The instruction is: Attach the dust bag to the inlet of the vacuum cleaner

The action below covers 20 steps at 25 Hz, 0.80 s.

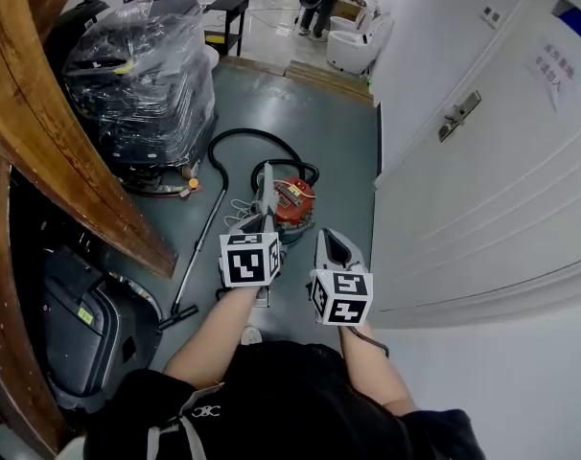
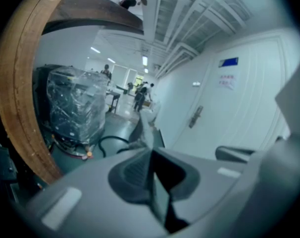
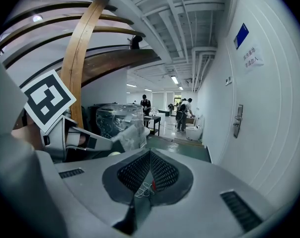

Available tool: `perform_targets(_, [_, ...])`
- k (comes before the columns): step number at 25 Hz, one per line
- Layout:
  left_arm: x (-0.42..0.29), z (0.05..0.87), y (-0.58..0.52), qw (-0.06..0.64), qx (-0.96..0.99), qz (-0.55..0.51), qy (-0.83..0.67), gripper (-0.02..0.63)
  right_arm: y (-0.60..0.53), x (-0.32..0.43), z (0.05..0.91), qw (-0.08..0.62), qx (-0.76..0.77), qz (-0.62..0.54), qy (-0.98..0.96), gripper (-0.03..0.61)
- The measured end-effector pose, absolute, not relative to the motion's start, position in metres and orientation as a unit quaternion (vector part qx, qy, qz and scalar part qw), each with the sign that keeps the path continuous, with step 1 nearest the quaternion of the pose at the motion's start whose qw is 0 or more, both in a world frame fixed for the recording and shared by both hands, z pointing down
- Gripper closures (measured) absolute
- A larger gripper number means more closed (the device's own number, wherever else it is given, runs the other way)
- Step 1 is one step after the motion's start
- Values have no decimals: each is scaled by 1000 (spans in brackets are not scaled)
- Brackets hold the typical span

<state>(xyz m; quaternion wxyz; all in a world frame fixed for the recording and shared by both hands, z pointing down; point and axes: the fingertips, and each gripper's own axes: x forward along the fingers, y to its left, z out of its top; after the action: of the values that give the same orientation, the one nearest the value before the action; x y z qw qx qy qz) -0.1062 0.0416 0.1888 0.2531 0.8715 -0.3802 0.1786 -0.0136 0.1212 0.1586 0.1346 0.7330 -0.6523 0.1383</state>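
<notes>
left gripper clamped on dust bag | right gripper closed | red vacuum cleaner beyond both | door sign print illegible

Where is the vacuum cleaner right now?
Head view, centre: the vacuum cleaner sits on the floor, hose curling behind it, between the wrapped machine at left and the door at right.

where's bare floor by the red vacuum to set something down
Bare floor runs between the red vacuum and the white door, and beyond the hose toward the wooden threshold. Left of the vacuum is crowded: hose, wand, wrapped machine.
</notes>
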Motion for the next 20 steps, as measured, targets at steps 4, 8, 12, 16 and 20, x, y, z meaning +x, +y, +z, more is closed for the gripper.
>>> perform_targets(4, [-113,203,35,264,863,189,-387,600,113,-14,170,142,729,147,-653,581])
perform_targets(8, [-119,215,31,270,853,204,-398,600,103,4,181,138,736,159,-644,580])
perform_targets(12, [-117,229,15,282,838,209,-417,600,85,24,193,134,731,178,-645,580])
perform_targets(16, [-105,242,-8,298,821,208,-441,600,59,42,210,145,710,184,-664,580])
perform_targets(20, [-86,260,-33,320,802,195,-465,600,21,69,229,156,682,189,-689,580])
